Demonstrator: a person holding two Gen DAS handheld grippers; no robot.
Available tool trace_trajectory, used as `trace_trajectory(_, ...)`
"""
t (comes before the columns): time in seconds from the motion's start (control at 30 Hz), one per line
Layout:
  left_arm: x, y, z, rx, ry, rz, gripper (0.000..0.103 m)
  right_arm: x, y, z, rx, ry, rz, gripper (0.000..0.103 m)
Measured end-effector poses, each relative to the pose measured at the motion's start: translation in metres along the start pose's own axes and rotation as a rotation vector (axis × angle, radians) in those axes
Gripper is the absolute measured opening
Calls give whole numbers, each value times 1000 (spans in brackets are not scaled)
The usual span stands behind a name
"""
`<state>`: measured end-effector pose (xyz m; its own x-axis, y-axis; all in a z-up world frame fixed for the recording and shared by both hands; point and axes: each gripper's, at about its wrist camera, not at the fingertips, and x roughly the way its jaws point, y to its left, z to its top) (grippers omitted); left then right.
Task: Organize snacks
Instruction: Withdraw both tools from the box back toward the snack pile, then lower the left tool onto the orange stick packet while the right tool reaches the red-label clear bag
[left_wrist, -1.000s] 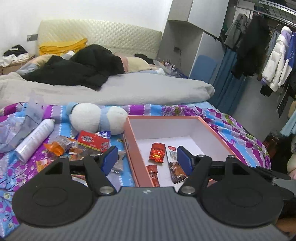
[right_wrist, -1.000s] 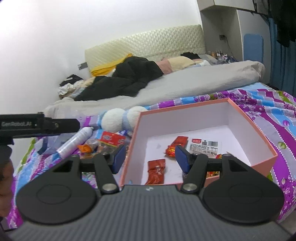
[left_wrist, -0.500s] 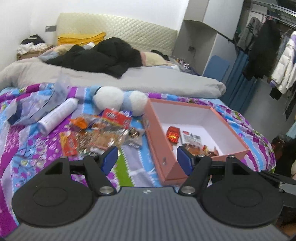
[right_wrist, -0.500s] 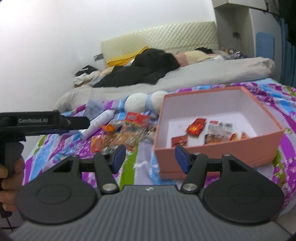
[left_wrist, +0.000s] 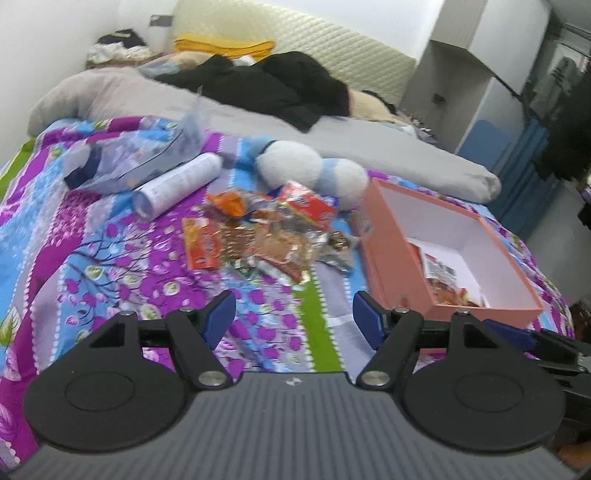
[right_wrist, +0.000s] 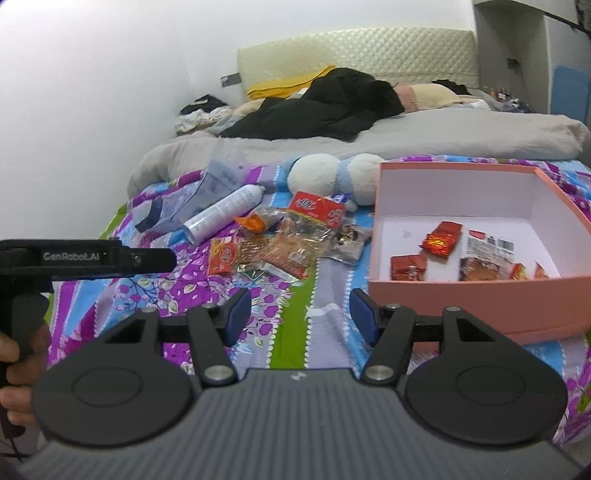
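Note:
A heap of snack packets (left_wrist: 266, 232) (right_wrist: 284, 243) lies on the patterned bedspread, left of a pink box (left_wrist: 402, 266) (right_wrist: 480, 295) with a white inside. Several packets lie in the box, among them a red one (right_wrist: 443, 238). My left gripper (left_wrist: 293, 319) stands open above the bedspread, short of the heap, with nothing between its blue pads. My right gripper (right_wrist: 301, 314) is open and empty too, near the box's front left corner. The left gripper's body (right_wrist: 85, 256), held by a hand, shows at the left edge of the right wrist view.
A white spray can (left_wrist: 177, 184) (right_wrist: 225, 212), a clear plastic bag (left_wrist: 133, 158) and a white-and-blue plush toy (left_wrist: 310, 170) (right_wrist: 332, 177) lie behind the heap. A grey duvet (right_wrist: 443, 136) with dark clothes crosses the bed further back. Hanging clothes stand at far right.
Both grippers have drawn back and to the left from over the box. The snack heap now lies ahead of them and the box has slid to the right. Jaws kept their width.

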<state>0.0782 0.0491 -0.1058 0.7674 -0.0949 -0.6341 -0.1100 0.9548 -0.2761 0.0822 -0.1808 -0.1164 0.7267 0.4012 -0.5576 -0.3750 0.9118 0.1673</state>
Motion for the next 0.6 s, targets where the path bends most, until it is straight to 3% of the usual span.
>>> trace_trajectory(0.6, 106, 83, 17, -105, 38, 46, 75, 109, 35, 8, -122, 45, 43, 62)
